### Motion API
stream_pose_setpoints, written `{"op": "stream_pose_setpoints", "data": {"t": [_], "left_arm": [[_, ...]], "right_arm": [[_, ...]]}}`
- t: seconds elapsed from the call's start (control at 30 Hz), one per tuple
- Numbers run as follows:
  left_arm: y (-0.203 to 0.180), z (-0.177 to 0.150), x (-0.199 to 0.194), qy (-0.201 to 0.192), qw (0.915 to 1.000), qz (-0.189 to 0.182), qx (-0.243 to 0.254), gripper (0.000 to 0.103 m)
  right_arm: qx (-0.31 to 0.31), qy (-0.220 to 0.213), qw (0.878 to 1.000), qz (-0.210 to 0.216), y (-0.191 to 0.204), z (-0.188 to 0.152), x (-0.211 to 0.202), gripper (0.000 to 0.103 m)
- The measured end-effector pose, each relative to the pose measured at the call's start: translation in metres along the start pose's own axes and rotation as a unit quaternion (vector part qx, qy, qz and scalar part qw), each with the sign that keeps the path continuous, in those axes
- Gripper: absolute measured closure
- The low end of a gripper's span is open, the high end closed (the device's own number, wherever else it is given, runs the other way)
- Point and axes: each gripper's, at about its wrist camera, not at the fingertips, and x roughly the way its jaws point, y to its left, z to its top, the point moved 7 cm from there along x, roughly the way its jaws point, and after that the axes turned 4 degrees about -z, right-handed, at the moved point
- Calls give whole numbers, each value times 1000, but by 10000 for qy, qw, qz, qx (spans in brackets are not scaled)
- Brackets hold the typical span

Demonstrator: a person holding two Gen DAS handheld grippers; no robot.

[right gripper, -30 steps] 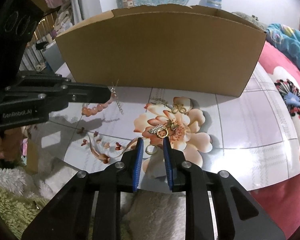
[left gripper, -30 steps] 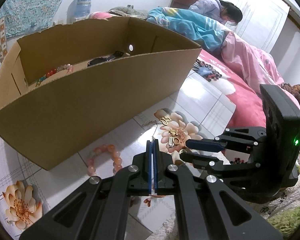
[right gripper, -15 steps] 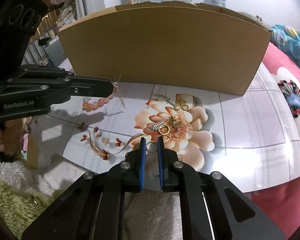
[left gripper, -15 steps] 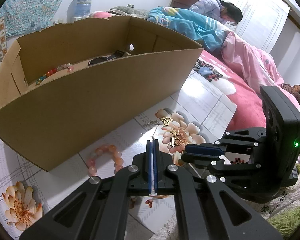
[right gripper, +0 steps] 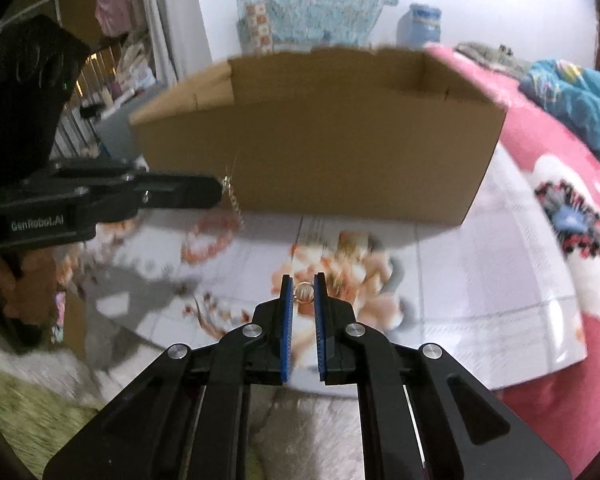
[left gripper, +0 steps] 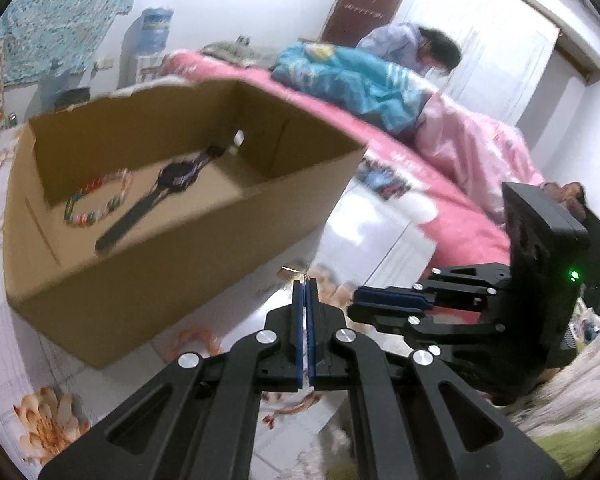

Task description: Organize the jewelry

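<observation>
Right gripper (right gripper: 303, 294) pads pinch a small gold ring (right gripper: 303, 293) above the flowered mat (right gripper: 480, 300). Left gripper (left gripper: 305, 292) is fully closed on a thin silver chain (right gripper: 231, 196) that dangles from its tips. Open cardboard box (left gripper: 180, 248) just behind holds a bead bracelet (left gripper: 96, 198) and a black watch (left gripper: 160, 196); a pink bead bracelet (right gripper: 208, 238) lies on the mat.

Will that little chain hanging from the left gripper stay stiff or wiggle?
Probably wiggle: the thin chain dangles limp from the shut left hand-held gripper. It looks light, so it may swing and could slip out.
</observation>
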Motion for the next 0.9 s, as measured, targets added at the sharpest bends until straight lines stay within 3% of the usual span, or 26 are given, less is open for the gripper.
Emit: {"op": "stream_pose_setpoints", "data": {"t": [0.17,0.37,0.6,0.7,0.73,0.8,0.9], "left_arm": [[-11,40,-19,-454,9985,-160,269,102],[-3,85,-8,-673,9968,81,425,102],[33,110,45,-163,9986,484,161,102],[50,111,61,100,9967,807,-3,101],[53,111,63,123,9967,799,-28,99],[57,109,63,125,9964,839,-84,80],[59,106,58,37,9961,876,-99,77]], "right_arm": [[-30,-630,9980,-32,-12,44,-20,95],[84,-1109,9938,3,-33,91,-16,95],[216,-830,9963,-84,-63,117,32,94],[378,-765,9962,-148,-74,119,42,82],[426,-789,9958,-159,-76,118,42,80],[487,-859,9950,-172,-80,117,37,74],[538,-997,9934,-203,-86,113,24,71]]}}
